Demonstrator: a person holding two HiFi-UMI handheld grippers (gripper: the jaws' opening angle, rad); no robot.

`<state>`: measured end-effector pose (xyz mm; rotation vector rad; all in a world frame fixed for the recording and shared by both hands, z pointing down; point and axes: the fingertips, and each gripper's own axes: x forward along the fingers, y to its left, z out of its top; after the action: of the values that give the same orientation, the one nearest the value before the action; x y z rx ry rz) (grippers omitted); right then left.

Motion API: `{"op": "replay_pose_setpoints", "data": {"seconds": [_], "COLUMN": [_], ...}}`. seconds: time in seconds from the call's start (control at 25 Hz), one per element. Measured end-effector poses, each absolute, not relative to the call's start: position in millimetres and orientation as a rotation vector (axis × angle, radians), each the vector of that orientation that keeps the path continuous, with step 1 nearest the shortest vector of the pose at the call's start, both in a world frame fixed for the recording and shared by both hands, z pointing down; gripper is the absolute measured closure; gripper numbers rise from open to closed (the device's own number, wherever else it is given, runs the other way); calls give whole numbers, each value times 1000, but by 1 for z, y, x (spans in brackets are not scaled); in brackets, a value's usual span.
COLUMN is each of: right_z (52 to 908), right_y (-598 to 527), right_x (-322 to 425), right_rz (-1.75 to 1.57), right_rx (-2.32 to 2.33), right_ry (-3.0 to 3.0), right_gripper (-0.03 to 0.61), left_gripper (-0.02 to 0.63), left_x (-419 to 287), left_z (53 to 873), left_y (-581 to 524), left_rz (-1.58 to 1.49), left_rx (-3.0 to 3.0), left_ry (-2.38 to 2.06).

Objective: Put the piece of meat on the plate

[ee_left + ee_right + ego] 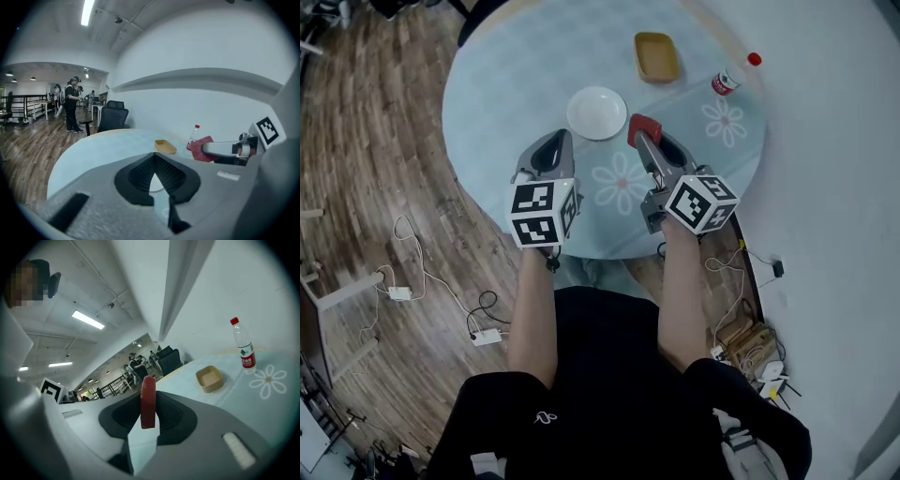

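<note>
The left gripper (551, 150) hovered over the near part of the round pale-blue flowered tabletop (506, 84), its jaws pressed together on nothing. Just beyond it, the small white round plate (596, 112) sat bare near the tabletop's middle. Just right of the plate, the right gripper (645, 138) had its jaws clenched on the flat red piece of meat (641, 124), held on edge above the tabletop. The carry step appeared in hand. Next, the meat would need shifting left over the plate, lowering, then release.
</note>
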<state>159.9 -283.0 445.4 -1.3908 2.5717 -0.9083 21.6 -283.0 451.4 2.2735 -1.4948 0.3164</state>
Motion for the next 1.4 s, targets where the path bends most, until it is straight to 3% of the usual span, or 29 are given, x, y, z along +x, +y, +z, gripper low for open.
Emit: {"op": "replay_pose_setpoints", "data": {"seconds": [0.68, 1.04, 1.4], "right_z": [567, 606, 633], "right_y": [-337, -393, -411], "right_x": [114, 95, 86], "right_rz": [-927, -358, 84], "right_rx": [-1625, -1698, -1795], "right_ry": [3067, 3659, 3843], "right_gripper": [479, 479, 477], "left_gripper": [612, 612, 612], "left_x": [-33, -74, -104], "left_z": [498, 505, 504], "left_y": [-334, -337, -328], "left_rz": [342, 331, 316], "left_rx": [2157, 2087, 2035], "left_ry": [-1464, -1517, -1575]}}
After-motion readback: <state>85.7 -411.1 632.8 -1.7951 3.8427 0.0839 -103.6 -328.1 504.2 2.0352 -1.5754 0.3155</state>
